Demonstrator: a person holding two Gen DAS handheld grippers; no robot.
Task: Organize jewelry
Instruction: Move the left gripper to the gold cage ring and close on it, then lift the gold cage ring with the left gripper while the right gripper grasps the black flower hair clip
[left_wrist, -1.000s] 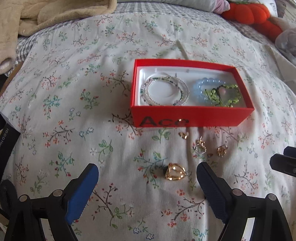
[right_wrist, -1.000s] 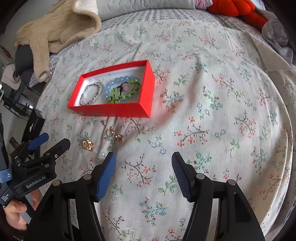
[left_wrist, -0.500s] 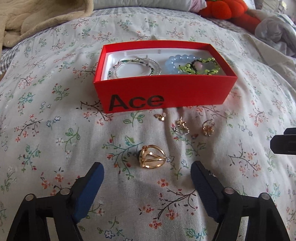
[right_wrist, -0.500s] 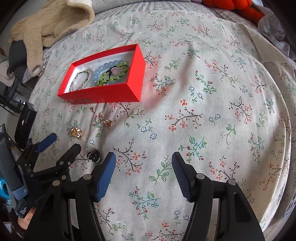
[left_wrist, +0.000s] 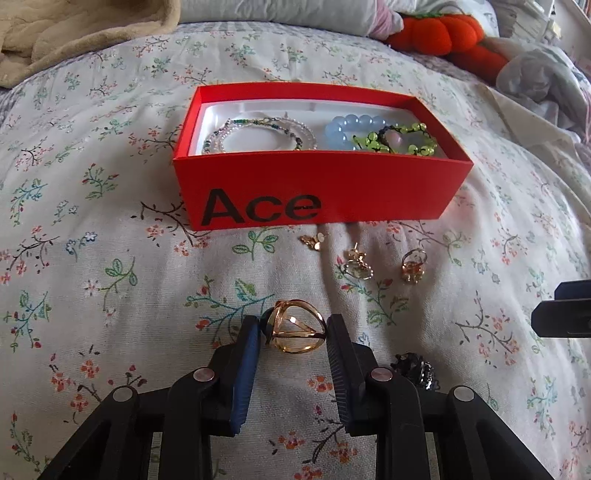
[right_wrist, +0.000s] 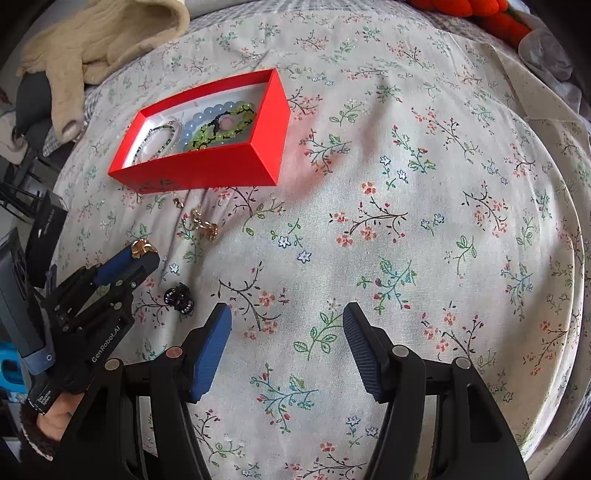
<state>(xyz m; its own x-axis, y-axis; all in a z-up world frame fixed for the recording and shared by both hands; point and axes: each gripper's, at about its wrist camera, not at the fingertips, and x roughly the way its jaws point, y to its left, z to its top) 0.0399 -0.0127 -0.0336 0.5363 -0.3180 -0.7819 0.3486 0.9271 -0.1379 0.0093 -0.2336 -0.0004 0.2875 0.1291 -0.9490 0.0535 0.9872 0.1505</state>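
A gold openwork ring (left_wrist: 297, 332) lies on the floral bedspread between the blue pads of my left gripper (left_wrist: 291, 328), whose jaws are closing and touch it on both sides. The right wrist view shows that ring (right_wrist: 140, 248) at the left gripper's (right_wrist: 142, 254) tip. Just beyond stands an open red box (left_wrist: 321, 184) marked "Ace", holding a beaded bracelet (left_wrist: 258, 133), a blue one (left_wrist: 351, 127) and a green one (left_wrist: 395, 142). My right gripper (right_wrist: 288, 332) hangs open over bare cloth, holding nothing.
Small gold earrings (left_wrist: 314, 240) (left_wrist: 357, 264) and a small gold ring (left_wrist: 413, 266) lie in front of the box. A black jewelled piece (left_wrist: 415, 369) sits right of my left gripper. A beige garment (left_wrist: 74, 33) and an orange plush (left_wrist: 443, 37) lie at the back.
My left gripper has sunk toward the bedspread and its jaws have narrowed from wide apart to either side of the gold ring. The right gripper has stayed open in place.
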